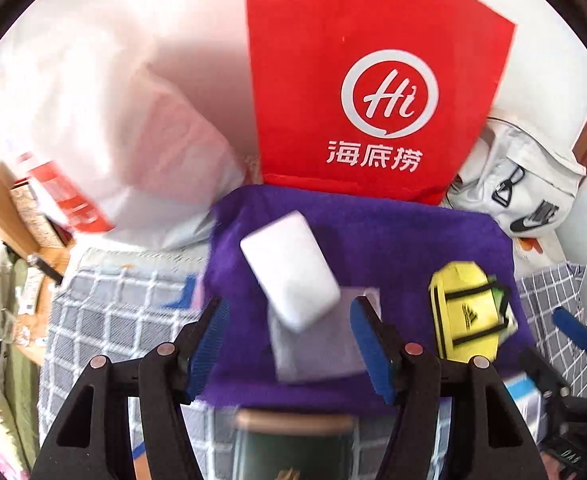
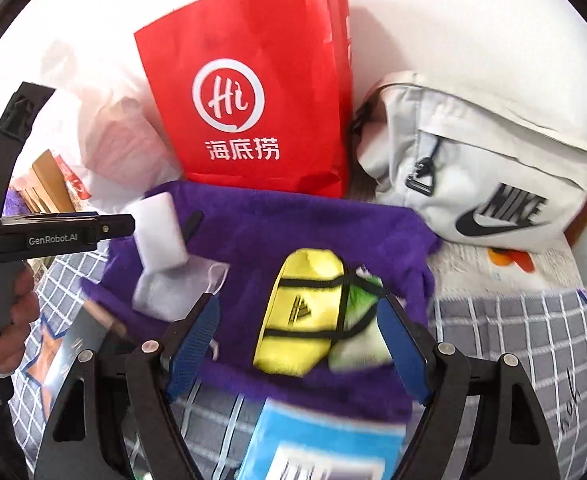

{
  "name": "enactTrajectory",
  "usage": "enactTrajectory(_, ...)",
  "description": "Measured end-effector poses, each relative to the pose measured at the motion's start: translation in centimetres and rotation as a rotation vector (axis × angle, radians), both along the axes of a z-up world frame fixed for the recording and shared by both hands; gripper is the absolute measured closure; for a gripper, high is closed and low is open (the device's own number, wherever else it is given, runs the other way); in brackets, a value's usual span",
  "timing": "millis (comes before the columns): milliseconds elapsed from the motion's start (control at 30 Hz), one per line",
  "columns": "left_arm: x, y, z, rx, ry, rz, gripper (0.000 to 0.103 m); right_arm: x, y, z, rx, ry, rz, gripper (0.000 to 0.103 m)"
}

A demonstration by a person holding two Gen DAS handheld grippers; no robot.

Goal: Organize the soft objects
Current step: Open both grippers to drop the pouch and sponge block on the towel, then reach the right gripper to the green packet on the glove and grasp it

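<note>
My left gripper [image 1: 289, 344] is spread before the white sponge [image 1: 289, 270]; my right gripper [image 2: 299, 344] gapes around the yellow pouch [image 2: 299, 312].

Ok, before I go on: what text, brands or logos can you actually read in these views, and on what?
"Hi" in a white ring, with "海底捞" beneath: red paper bag.
"NIKE" with swoosh: white bag.
"GenRobot.AI": left gripper body.
Black emblem, no readable words: yellow pouch.
Print too blurred to read: blue-and-white package, dark green can.
</note>
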State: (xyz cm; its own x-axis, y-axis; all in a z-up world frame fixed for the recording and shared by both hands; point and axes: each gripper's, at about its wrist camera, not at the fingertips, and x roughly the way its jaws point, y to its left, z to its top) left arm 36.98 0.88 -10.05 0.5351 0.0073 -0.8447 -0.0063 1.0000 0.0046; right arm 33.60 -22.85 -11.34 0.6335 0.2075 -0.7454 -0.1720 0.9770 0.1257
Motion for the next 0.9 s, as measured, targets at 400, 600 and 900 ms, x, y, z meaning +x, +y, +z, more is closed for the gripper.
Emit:
enactTrajectory(400,-10.3,1.1,1.5,0.013,0.003,0.056,0.042,-11.1,0.3,2.5,0.056,-0.028,-0.011,0.022)
enactTrajectory(600,-14.7,1.8,1.7,-0.015,-0.002,0.068,0.042,-15.4,1.1,2.6,0.062,-0.02,-0.005,0.022)
enactTrajectory(900,-20.1,2.6,0.1,-0.025,0.016,0.069,0.042,-20.3,2.1,1.3,0.068,0.008,0.002,0.022)
